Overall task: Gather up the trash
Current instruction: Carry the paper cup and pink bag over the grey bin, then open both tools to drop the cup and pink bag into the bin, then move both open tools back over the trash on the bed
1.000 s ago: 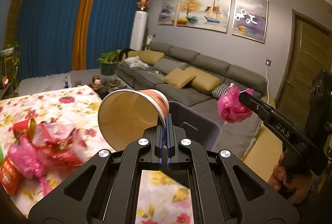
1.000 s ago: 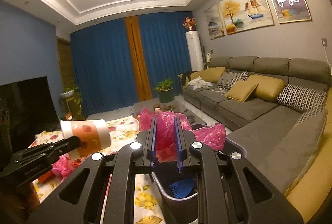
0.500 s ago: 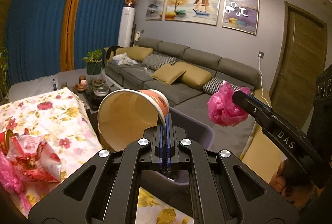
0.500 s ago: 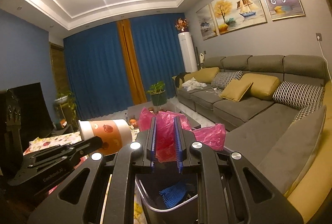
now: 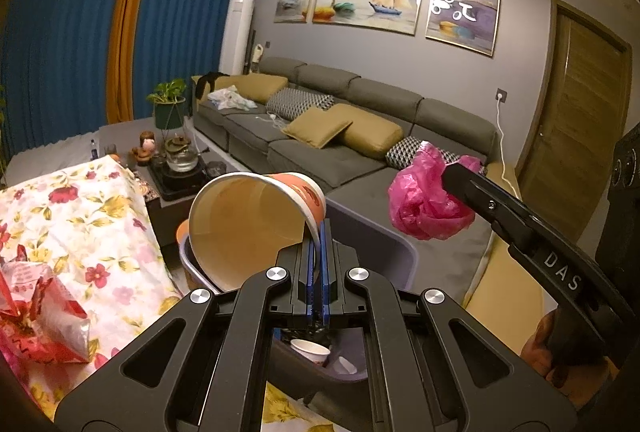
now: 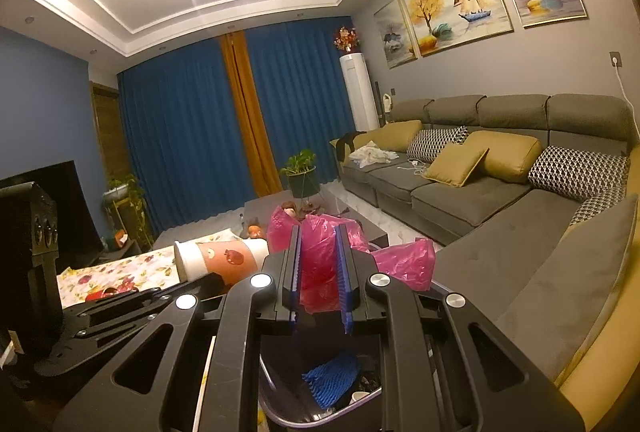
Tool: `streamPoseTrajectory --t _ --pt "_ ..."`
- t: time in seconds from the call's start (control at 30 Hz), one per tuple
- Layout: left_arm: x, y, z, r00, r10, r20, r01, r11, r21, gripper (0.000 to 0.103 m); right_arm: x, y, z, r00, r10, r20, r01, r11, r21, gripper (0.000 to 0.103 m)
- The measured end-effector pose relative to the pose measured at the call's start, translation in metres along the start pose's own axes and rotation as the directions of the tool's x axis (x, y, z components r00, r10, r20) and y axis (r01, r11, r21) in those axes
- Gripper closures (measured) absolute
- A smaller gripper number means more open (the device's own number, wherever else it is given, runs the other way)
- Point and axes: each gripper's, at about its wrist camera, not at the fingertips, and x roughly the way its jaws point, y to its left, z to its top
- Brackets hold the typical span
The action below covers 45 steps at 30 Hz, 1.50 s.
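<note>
1. Both hands have swung over from the flowery bench since a second ago. The wrappers that filled the left of the left view back then are now squeezed down into its corner, and the bin sits right under both tools.
2. Left gripper (image 5: 319, 232): jaws pinched together on the rim wall of the paper cup (image 5: 256, 228). The cup is tipped on its side, mouth facing back toward the camera, hanging over the near-left edge of the trash bin (image 5: 394, 250).
3. Right gripper (image 6: 319, 264): jaws clamped on a crumpled pink plastic bag (image 6: 320, 252), with a gap between the blue pads (image 6: 345, 272) that the plastic fills. From the left view the same bag (image 5: 424, 206) is a wad held up in the air above the bin's far side.
4. Down inside the bin (image 6: 280, 398) there's a blue foam net (image 6: 332, 378), and the left view shows a white cup (image 5: 310, 350) already lying in there too.
5. Just left of the bin is the bench (image 5: 80, 216) with its floral cloth, and red-and-silver wrappers (image 5: 36, 316) lie on it at the near-left corner.
6. Further back is a low tea table with a glass teapot (image 5: 182, 158), then the grey sofa (image 5: 340, 136) with mustard cushions, and blue curtains (image 5: 60, 48) on the far wall.
</note>
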Motion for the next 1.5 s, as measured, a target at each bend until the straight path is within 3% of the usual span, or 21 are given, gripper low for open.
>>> streamPoseTrajectory --t 0.4,0.53,0.63,0.7,0.8,0.9,1.13,1.5 --pt "0.03 0.008 -0.007 0.998 -0.02 -0.056 0.018 1.0 -0.022 0.101 0.023 -0.009 0.0 1.0 0.005 -0.021 -0.005 1.0 0.007 0.08" --pt "0.037 0.013 -0.009 0.997 -0.01 -0.078 0.007 1.0 -0.027 0.101 0.027 -0.009 -0.003 1.0 -0.002 -0.03 0.003 1.0 0.013 0.068" --pt "0.04 0.017 -0.011 0.995 0.021 -0.093 -0.024 0.999 -0.03 0.084 0.028 -0.01 -0.004 0.999 -0.014 -0.031 0.014 1.0 0.015 0.061" --pt "0.039 0.025 -0.011 0.995 0.035 -0.093 -0.041 0.998 -0.058 0.059 0.026 -0.01 -0.004 0.999 -0.025 -0.027 0.026 1.0 0.018 0.058" --pt "0.03 0.033 -0.011 0.996 0.062 -0.069 -0.068 0.994 -0.089 0.036 0.023 -0.01 -0.006 0.999 -0.038 -0.024 0.038 0.999 0.015 0.051" --pt "0.016 0.036 -0.013 0.995 0.087 -0.042 -0.091 0.991 -0.097 0.026 0.019 -0.009 -0.008 0.999 -0.044 -0.024 0.044 0.999 0.008 0.047" --pt "-0.022 0.042 -0.018 0.989 0.147 -0.01 -0.148 0.982 -0.119 0.015 0.006 -0.004 -0.008 0.998 -0.057 -0.012 0.057 0.998 0.006 0.033" --pt "-0.088 0.058 -0.031 0.971 0.235 0.035 -0.226 0.96 -0.165 0.013 -0.019 0.016 -0.001 0.997 -0.076 0.03 0.077 0.997 -0.027 0.02"
